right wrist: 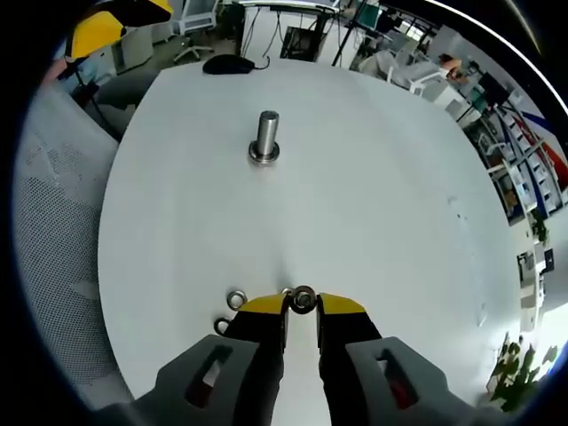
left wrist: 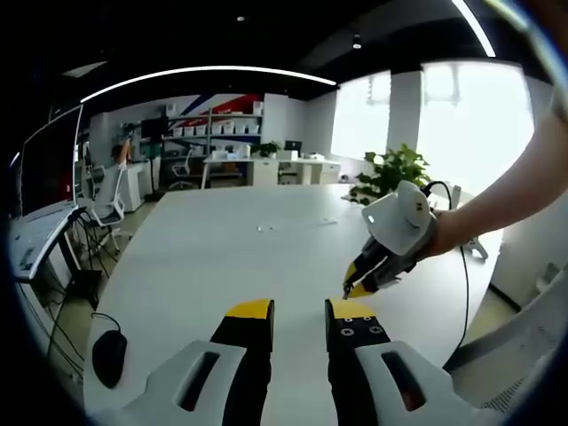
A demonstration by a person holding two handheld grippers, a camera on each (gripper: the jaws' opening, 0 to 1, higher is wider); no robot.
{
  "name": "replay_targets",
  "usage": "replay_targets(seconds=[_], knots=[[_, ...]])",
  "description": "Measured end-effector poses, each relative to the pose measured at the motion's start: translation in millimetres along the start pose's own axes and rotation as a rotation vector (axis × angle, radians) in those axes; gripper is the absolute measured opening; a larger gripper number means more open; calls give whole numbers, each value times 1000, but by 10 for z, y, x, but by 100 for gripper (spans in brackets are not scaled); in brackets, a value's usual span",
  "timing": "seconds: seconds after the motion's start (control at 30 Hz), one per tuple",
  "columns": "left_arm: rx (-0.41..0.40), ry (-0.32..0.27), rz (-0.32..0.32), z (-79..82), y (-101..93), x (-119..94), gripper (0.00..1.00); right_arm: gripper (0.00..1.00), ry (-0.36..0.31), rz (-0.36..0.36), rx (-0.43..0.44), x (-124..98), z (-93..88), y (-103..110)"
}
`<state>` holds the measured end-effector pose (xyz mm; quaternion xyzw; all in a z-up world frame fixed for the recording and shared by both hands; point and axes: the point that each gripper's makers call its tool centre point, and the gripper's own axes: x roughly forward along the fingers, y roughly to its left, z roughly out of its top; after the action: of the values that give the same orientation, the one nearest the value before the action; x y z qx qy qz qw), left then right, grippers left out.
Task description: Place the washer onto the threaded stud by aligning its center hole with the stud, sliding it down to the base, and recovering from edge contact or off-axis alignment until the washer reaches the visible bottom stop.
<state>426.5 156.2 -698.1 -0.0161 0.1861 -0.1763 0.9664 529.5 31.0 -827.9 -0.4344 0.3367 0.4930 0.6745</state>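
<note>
The threaded stud (right wrist: pixel 266 135) stands upright on its round base on the white table (right wrist: pixel 373 195), well ahead of my right gripper (right wrist: pixel 303 306). That gripper is shut on a small metal washer (right wrist: pixel 303 299), pinched at the tips of its yellow-ended jaws, low over the table. Two more washers (right wrist: pixel 236 299) lie on the table just left of those jaws. My left gripper (left wrist: pixel 300 311) is open with nothing between its jaws and hovers over the table. In the left gripper view the right gripper (left wrist: pixel 352 286) points down at the table, held by a person's hand.
A black mouse (right wrist: pixel 229 64) with its cable lies past the stud near the far table edge. A mesh chair back (right wrist: pixel 53 248) stands by the left table edge. The left gripper's yellow tips (right wrist: pixel 124 19) show at top left. Office desks, chairs and a plant (left wrist: pixel 390 173) lie beyond.
</note>
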Motion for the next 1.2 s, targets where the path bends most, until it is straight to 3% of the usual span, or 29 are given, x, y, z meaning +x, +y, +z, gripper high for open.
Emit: replay_targets(seconds=[0.67,1.2], knots=[[-4,1,-6,-4,-5,9,21,11,-38,4,83,-83,-2,-44],[-3,14,-11,-33,-20,16,21,12,-52,5,86,-92,29,-11]])
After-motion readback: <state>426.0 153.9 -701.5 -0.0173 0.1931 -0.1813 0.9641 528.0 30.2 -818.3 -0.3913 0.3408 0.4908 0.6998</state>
